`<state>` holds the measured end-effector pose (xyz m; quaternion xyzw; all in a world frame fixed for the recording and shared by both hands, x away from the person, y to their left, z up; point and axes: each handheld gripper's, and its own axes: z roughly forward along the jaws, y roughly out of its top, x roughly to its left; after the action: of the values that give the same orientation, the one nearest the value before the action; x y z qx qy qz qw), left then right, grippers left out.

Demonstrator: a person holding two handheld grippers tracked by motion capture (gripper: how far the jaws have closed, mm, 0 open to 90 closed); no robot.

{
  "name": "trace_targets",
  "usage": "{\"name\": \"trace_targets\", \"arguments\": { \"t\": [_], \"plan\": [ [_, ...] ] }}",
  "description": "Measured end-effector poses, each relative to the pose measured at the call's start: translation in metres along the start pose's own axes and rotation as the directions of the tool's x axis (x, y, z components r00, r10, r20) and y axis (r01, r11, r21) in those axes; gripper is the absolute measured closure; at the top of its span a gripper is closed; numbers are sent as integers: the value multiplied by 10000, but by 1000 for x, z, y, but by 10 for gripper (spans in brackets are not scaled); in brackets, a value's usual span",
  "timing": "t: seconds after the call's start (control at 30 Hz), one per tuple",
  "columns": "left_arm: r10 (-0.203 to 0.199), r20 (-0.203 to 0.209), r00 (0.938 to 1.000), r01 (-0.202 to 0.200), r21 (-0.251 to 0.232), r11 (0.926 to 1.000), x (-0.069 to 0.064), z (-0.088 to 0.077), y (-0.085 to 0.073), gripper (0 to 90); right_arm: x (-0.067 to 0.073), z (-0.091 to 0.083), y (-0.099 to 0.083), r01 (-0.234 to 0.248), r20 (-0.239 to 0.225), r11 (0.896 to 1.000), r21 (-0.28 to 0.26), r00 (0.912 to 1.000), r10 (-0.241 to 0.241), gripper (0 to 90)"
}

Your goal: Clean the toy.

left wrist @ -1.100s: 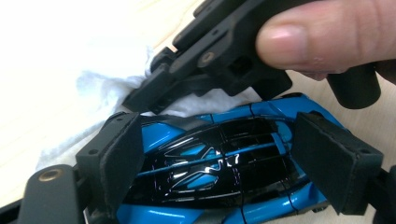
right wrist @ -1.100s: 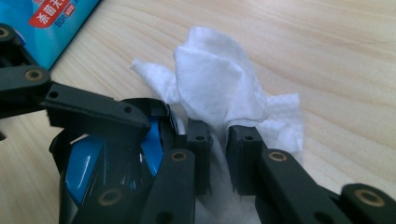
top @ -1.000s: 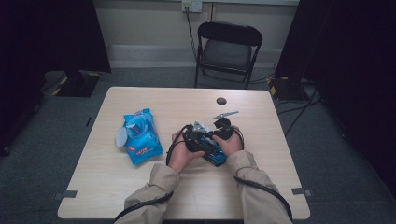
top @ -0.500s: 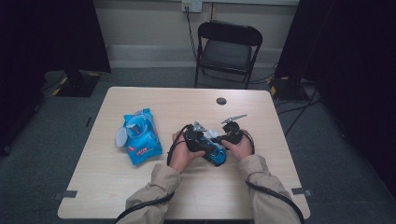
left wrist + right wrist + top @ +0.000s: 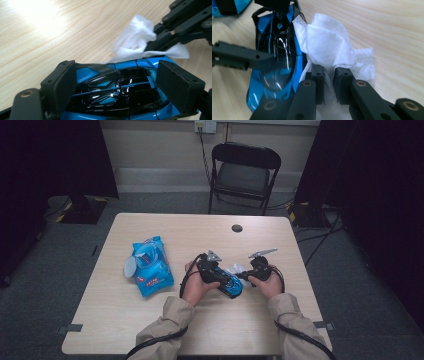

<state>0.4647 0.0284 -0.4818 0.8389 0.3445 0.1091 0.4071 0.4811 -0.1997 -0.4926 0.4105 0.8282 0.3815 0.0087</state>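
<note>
A: Near the middle of the bench (image 5: 150, 330), what sits between the 2 hands?

B: A glossy blue-and-black toy car (image 5: 117, 92). The left gripper (image 5: 125, 87) clamps it across its body, 1 pad on each flank. The right gripper (image 5: 329, 87) pinches a crumpled white wipe (image 5: 329, 47) and holds it against the car's side.

A: How would you judge the car to handle?

B: Light, stiff and slick; that shiny shell could slide under the pads, so the hold across the flat flanks looks right. The thin roof bars seem fragile, so I'd keep off them.

A: And the wipe?

B: Soft and limp; a bunched fold is the place to pinch. The blue wipes pack (image 5: 152, 267) lies well apart, to the left.
</note>
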Motion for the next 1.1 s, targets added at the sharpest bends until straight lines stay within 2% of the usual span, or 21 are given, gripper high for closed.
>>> {"name": "trace_targets", "arguments": {
  "t": [0.47,0.6,0.73,0.87,0.97,1.1],
  "plan": [
    [28,28,10000,-28,-80,10000,0,0,0,178,-1,-20,-18,69,-161,9993,355,9998,-63,804],
    [6,23,10000,-6,-64,10000,0,1,0,180,-3,-27,-20,57,-14,9994,355,10000,-56,804],
    [26,26,10000,-26,-83,10000,0,1,0,181,-9,-37,-19,-175,378,9998,-74,9991,178,805],
    [42,58,10000,-41,-70,10000,0,1,0,182,-17,-42,-10,-466,618,9967,-664,9968,507,807],
    [55,73,10000,-54,-61,10000,0,1,0,183,-17,-37,1,-566,717,9933,-1004,9954,640,806],
    [81,103,9999,-80,-97,9999,1,1,0,183,-13,-23,18,-564,658,9921,-1120,9958,640,806]
  ]
}}
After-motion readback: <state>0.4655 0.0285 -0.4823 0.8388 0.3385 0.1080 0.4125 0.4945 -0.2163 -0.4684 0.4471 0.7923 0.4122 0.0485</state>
